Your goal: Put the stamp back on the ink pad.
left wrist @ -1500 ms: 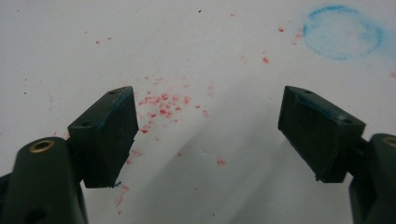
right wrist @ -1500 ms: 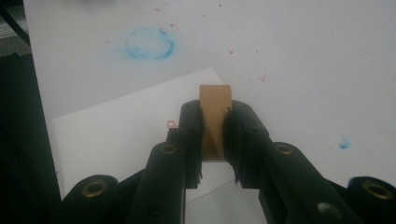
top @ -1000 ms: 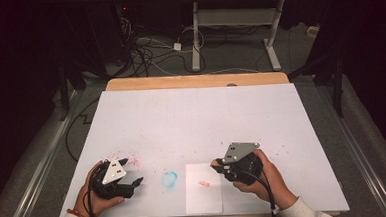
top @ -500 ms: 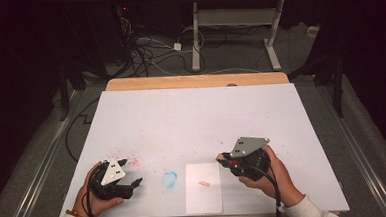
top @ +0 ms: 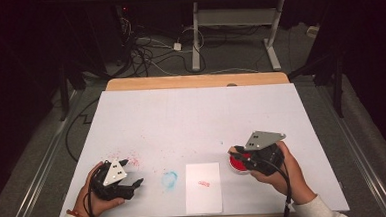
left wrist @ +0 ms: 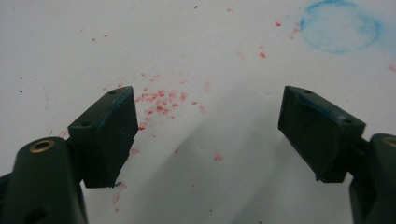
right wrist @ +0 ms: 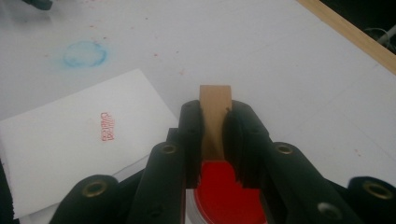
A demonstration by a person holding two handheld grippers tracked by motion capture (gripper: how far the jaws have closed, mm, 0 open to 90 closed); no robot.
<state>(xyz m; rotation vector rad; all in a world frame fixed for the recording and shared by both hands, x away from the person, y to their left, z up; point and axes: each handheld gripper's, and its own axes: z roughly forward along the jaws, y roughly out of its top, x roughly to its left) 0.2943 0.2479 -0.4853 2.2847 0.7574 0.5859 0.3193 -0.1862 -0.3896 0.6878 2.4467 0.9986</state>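
We note right hand-held gripper (right wrist: 215, 140) clenched on wooden stamp (right wrist: 215, 119), held directly over red ink pad (right wrist: 226, 193), stamped white paper (right wrist: 70, 140) just beside it on worktop (top: 196, 118), left hand-held gripper (left wrist: 205, 135) released, well apart.

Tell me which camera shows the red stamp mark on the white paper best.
The right gripper view: the red stamp mark sits close on the white paper, its separate characters visible. The high view shows it as a faint smudge. The left gripper view looks at stained table instead.
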